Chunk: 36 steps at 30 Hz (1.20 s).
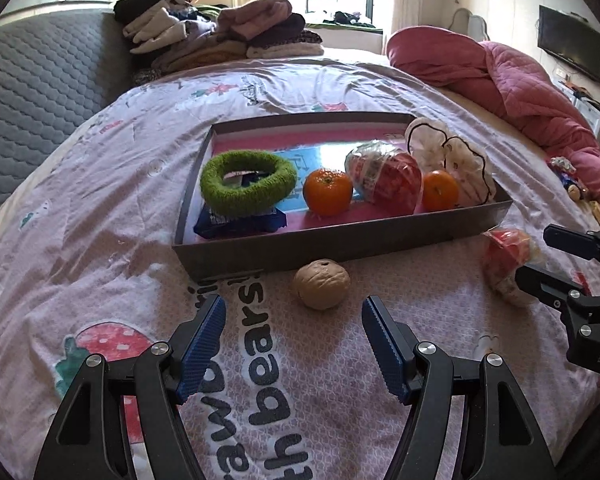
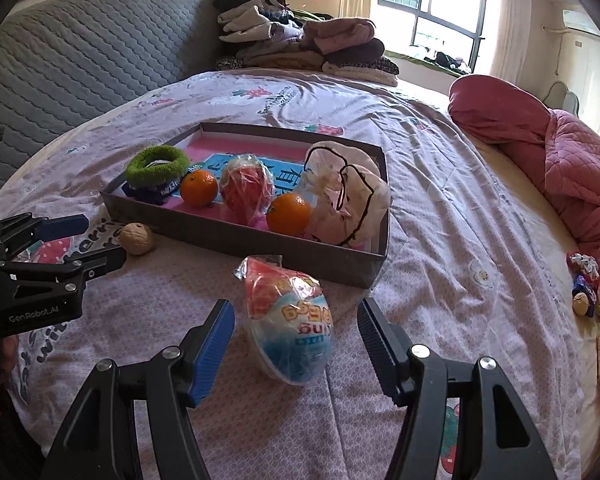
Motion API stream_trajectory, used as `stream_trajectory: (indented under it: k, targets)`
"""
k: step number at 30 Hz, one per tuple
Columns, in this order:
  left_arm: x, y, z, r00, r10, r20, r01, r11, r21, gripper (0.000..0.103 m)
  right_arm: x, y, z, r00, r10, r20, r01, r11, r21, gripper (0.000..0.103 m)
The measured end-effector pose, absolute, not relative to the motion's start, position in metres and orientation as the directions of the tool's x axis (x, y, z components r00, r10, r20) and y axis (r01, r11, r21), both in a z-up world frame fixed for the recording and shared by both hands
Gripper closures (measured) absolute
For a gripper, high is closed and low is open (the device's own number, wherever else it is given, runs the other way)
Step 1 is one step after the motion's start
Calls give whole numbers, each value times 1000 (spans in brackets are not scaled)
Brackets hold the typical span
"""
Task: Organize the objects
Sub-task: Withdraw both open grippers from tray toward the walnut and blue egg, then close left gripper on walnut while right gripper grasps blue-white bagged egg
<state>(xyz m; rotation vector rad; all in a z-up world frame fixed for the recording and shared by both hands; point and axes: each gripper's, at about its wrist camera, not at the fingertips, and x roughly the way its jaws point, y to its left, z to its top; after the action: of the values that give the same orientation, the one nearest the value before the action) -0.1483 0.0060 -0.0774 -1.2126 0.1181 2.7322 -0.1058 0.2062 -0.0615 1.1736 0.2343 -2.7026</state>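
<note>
A shallow grey box (image 1: 340, 244) (image 2: 236, 240) lies on the bed. In it are a green fuzzy ring (image 1: 246, 182) on a dark blue packet (image 1: 240, 226), two oranges (image 1: 327, 192) (image 1: 440, 190), a wrapped red egg (image 1: 388, 178) and a white drawstring pouch (image 1: 456, 160). A walnut (image 1: 321, 283) (image 2: 137, 238) rests on the sheet in front of the box, just beyond my open left gripper (image 1: 294, 314). A second wrapped toy egg (image 2: 290, 320) (image 1: 506, 264) lies between the open fingers of my right gripper (image 2: 296, 320), untouched by the pads.
The bed has a pink printed sheet (image 1: 120, 184). Folded clothes (image 1: 220, 28) are stacked at the far end, beside a grey quilted headboard (image 1: 40, 76). A rolled pink quilt (image 2: 560, 152) lies along the right side, with small wrapped items (image 2: 584, 284) near it.
</note>
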Motion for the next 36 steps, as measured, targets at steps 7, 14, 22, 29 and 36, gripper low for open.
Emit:
stream_trajectory:
  k: [7, 14, 22, 29, 36]
  targets:
    - [-163, 8, -88, -666, 120, -736, -180, -984, 2, 31, -113, 205, -73, -657, -104, -747, 228, -972, -65, 40]
    - [-175, 13, -97, -655, 124, -745, -184, -983, -2, 32, -121, 204, -82, -656, -100, -748, 215, -975, -59, 40]
    - [-179, 15, -99, -644, 147, -751, -198, -980, -22, 64, -123, 199, -87, -648, -103, -755, 228, -972, -63, 47]
    - [-176, 17, -96, -652, 144, -745, -203, -979, -12, 68, -120, 196, -85, -652, -109, -751, 241, -968, -69, 51]
    - [-160, 24, -71, -697, 143, -702, -214, -977, 13, 68, -111, 198, -62, -704, -139, -696, 239, -970, -49, 51]
